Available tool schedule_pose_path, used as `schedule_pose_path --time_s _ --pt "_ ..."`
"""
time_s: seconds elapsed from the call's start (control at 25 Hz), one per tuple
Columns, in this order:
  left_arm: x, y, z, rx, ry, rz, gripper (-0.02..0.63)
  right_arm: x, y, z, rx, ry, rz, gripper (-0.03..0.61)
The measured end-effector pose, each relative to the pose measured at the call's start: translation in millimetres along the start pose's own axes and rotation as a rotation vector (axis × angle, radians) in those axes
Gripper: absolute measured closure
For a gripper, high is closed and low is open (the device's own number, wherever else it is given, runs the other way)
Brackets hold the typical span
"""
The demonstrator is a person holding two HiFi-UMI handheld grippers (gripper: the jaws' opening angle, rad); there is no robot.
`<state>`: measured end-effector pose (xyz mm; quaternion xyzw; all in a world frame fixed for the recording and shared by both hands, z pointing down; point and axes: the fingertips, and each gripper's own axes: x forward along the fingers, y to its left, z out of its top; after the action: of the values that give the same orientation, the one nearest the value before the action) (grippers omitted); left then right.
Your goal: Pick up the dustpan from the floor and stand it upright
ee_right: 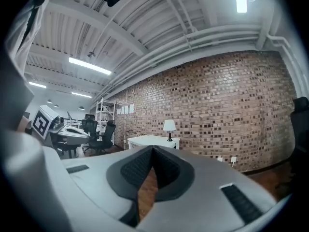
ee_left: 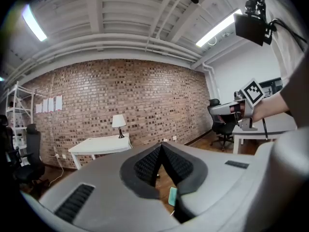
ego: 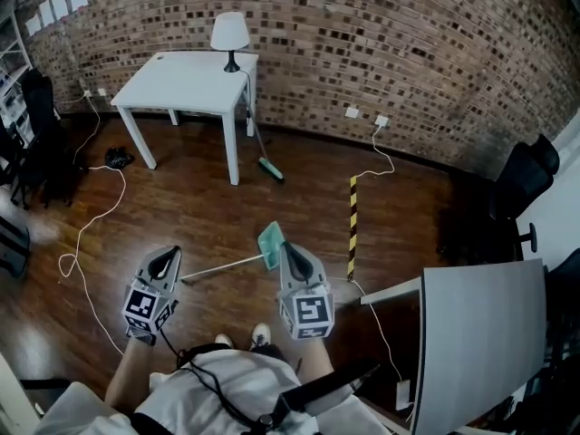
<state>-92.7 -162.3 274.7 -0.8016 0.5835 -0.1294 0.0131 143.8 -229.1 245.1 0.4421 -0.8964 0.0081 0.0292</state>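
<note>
No legible text, brand or number appears in any view. The cubes on the left gripper (ego: 165, 261) and the right gripper (ego: 294, 259) carry black-and-white square markers (ego: 311, 314). These are coded patterns, not characters. The white sheets (ego: 56, 5) fixed to the brick wall (ego: 408, 43) are too small to read. A yellow-and-black striped strip (ego: 352, 225) on the wooden floor (ego: 181, 216) bears no wording.

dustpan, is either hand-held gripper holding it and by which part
Nothing is held: the left hand-held gripper and right hand-held gripper are shut and empty; the dustpan lies on the floor.
</note>
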Motion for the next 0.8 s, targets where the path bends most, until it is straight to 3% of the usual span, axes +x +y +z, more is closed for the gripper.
schedule_pose_path --time_s 0.28,0.4,0.48,0.56,0.68,0.8 --pt "9 25 -13 -0.022 0.013 0.012 0.618 33 12 -9 0.002 0.035 0.023 0.578" --pt "4 42 -29 0.008 0.067 0.035 0.62 47 25 -10 -0.026 0.059 0.026 0.578" --pt "-1 46 -47 0.08 0.137 0.043 0.62 54 37 -15 -0.092 0.09 0.037 0.578" --pt "-6 46 -62 0.098 0.175 0.031 0.623 58 49 -20 -0.212 0.124 0.057 0.578" --pt "-11 59 -81 0.028 0.183 0.033 0.614 68 65 -24 -0.381 0.169 0.101 0.566" --pt "-15 83 -114 -0.076 0.198 0.071 0.589 85 77 -34 -0.459 0.204 0.157 0.566"
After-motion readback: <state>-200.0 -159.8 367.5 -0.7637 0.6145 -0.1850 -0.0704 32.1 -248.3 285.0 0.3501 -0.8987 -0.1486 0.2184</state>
